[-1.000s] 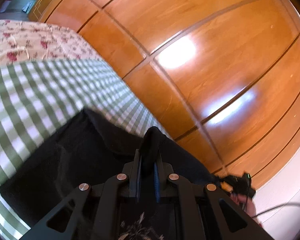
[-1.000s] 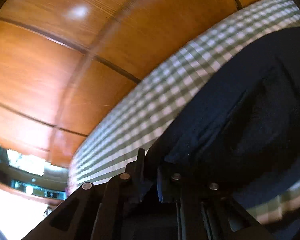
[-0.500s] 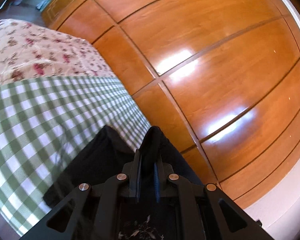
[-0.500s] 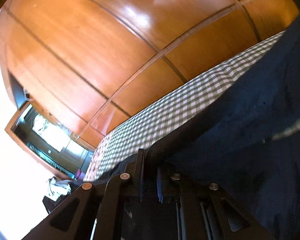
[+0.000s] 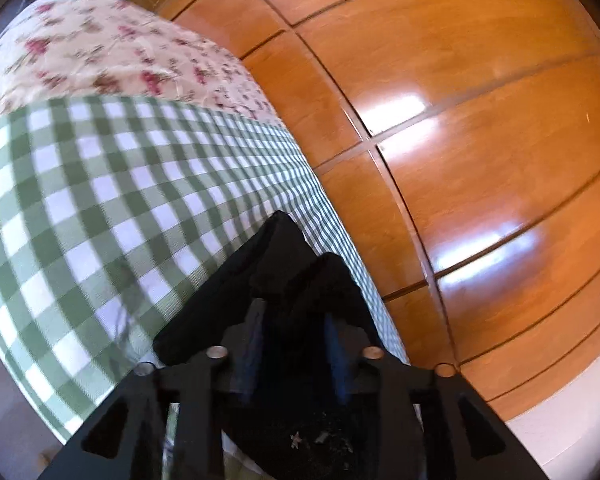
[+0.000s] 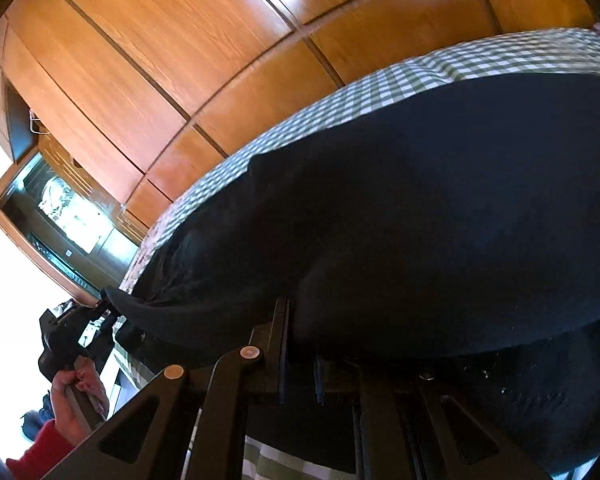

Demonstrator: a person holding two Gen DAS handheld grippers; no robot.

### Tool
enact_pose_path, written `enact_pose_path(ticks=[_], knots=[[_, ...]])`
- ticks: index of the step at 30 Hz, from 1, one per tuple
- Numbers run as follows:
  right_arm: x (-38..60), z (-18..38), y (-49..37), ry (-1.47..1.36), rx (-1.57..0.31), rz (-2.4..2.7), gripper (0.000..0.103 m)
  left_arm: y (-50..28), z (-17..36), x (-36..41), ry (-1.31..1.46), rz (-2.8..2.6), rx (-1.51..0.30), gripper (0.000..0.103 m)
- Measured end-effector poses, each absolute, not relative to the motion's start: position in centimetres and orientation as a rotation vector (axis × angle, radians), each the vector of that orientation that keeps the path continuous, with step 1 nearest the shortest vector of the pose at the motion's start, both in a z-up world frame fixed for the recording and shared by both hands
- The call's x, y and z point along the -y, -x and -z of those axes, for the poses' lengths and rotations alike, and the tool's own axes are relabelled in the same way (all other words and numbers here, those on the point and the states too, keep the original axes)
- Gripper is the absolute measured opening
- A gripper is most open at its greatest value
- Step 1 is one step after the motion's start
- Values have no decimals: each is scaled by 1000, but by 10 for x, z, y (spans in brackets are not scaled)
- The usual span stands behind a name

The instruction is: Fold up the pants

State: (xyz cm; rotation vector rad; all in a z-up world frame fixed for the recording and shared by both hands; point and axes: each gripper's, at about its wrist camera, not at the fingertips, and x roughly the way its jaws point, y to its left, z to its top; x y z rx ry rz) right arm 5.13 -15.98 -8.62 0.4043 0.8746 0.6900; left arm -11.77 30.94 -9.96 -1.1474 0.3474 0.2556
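Pants [image 6: 440, 216], black, lie spread over a green-and-white checked cloth [image 5: 100, 208] on a bed, beside a wall of glossy orange-brown wooden panels [image 5: 460, 140]. Past the checked cloth, a floral bedspread [image 5: 100, 48] covers the far part of the bed.

In the left wrist view, the left gripper [image 5: 294, 344] points along the bed edge. Its jaws are opening, standing a moderate way apart, with a peaked fold of the pants between them; the fabric rises in two dark points just ahead of the fingertips. The pads no longer seem to press on it, though the dark cloth makes this hard to judge.

In the right wrist view, the right gripper [image 6: 300, 344] has its jaws drawn narrow, pinching an edge of the pants, which drapes wide across the frame above it. At the lower left of that view, a hand [image 6: 74, 396] with a red sleeve [image 6: 36, 456] holds the other gripper's handle, at a corner of the pants.
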Motion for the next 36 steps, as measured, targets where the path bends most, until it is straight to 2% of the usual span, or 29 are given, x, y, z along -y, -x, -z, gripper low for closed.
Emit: enact_pose_path(ticks=[2,10,12,18,20,21,23,24,26,29,33,36], knots=[[161,85,-49,-388,-869,-695,10,125,103,-311,1211,-254,-341,39],[157,84,-49,-412,-890,-711,11,143,90,-302,1264,-151,-342,43],[159,83,-49,-424,-897,-711,12,146,88,-301,1280,-136,-324,49],[170,84,-51,-473,-915,-699,17,129,100,-292,1336,-126,-409,49],[179,82,-53,-507,-916,-676,21,121,98,-286,1278,-161,-449,43],[185,82,-54,-529,-912,-662,25,117,98,-285,1249,-180,-463,30],[198,81,-57,-576,-903,-627,31,108,94,-281,1170,-227,-508,15],[204,82,-59,-600,-901,-609,31,106,94,-279,1142,-243,-522,12],[213,86,-64,-654,-911,-586,28,103,93,-277,1105,-261,-538,9],[216,83,-66,-646,-917,-558,12,103,81,-280,1070,-263,-518,6],[205,51,-49,-550,-826,-601,11,113,62,-289,1063,-258,-439,6],[201,35,-35,-478,-790,-637,11,114,63,-292,1016,-292,-467,6]])
